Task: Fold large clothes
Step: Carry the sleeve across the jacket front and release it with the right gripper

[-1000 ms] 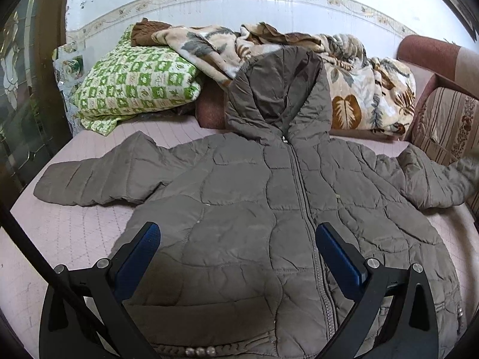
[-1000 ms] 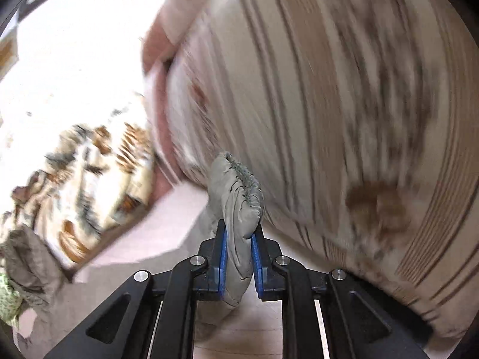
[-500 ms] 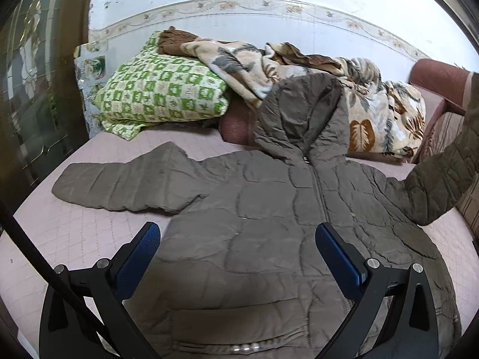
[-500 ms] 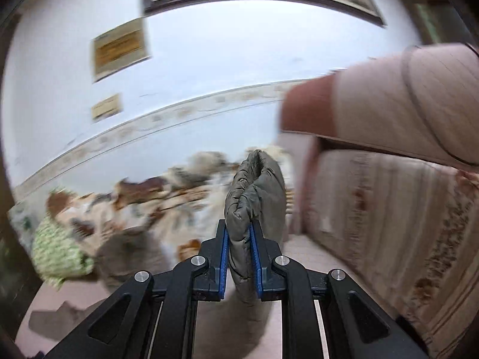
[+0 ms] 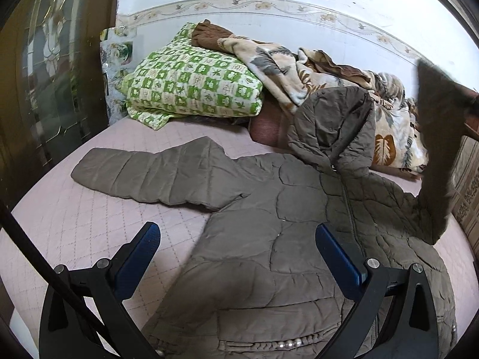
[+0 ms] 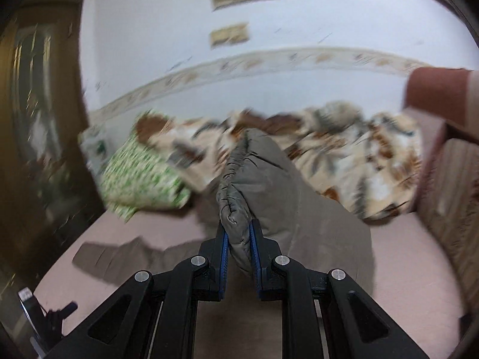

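A grey-brown quilted hooded jacket [image 5: 269, 233] lies front up on the pink bed, zipper closed, hood [image 5: 332, 125] resting against the bedding. Its left sleeve [image 5: 143, 176] lies flat, stretched to the left. My left gripper [image 5: 236, 245] is open and empty, hovering above the jacket's lower left body. My right gripper [image 6: 238, 233] is shut on the cuff of the right sleeve [image 6: 239, 185]. The sleeve is lifted high in the air; it shows raised at the right of the left wrist view [image 5: 437, 137].
A green checked pillow [image 5: 191, 80] and a leaf-print blanket [image 5: 299, 68] are piled at the head of the pink quilted mattress [image 5: 74, 224]. A striped cushion [image 5: 467, 179] stands at the right. A dark wooden glass door [image 5: 45, 65] is at the left.
My right gripper has lifted the right sleeve off the bed and swung it up and left toward the jacket's body. My left gripper has drifted left, still open.
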The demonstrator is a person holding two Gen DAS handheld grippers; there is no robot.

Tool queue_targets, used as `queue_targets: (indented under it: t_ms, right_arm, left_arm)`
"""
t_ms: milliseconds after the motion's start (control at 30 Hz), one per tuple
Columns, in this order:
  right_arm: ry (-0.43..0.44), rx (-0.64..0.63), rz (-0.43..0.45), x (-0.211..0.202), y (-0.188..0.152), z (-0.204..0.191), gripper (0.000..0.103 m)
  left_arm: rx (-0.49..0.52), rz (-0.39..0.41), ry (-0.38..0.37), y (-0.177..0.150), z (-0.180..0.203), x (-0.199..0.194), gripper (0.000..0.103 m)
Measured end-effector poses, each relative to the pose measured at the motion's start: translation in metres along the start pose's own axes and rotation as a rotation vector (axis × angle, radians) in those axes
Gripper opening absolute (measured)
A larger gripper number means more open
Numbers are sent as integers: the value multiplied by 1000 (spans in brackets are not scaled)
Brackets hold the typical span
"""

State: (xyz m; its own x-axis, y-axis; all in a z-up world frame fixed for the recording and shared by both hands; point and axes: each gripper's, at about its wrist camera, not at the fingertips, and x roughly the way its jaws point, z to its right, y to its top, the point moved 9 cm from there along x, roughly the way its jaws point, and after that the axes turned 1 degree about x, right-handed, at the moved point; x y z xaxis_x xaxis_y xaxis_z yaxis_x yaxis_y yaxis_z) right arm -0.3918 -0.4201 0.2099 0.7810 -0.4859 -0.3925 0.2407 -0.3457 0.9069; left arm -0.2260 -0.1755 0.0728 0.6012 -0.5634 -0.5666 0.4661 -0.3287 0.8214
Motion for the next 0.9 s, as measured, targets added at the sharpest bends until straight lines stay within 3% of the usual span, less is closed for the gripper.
queue_targets:
  t_ms: [300, 400, 533, 600, 667, 700, 800, 900]
  right_arm:
    - [104, 16, -257, 132, -131, -74, 15]
    - [124, 5, -289, 156, -157, -93, 15]
    - [150, 13, -341, 178, -177, -105, 18]
    - [205, 37, -429, 187, -193, -109, 29]
    - [272, 61, -484, 186, -202, -113, 47]
    - [308, 65, -497, 181, -204, -113, 47]
    - [410, 95, -471, 157, -193, -108, 47]
    - [366, 100, -381, 135, -167, -74, 54]
  left_arm:
    - [-12, -24, 25, -4, -10, 8, 103]
    - [-13, -31, 32, -4, -12, 13, 103]
    - [-17, -43, 30, -5, -11, 19, 103]
    - [-17, -47, 26, -5, -9, 21, 103]
    - [-11, -48, 26, -5, -6, 22, 103]
    - [-7, -49, 25, -5, -6, 23, 103]
    - [-9, -48, 23, -1, -4, 29, 103]
    - [-9, -86, 0, 6, 3, 50, 103]
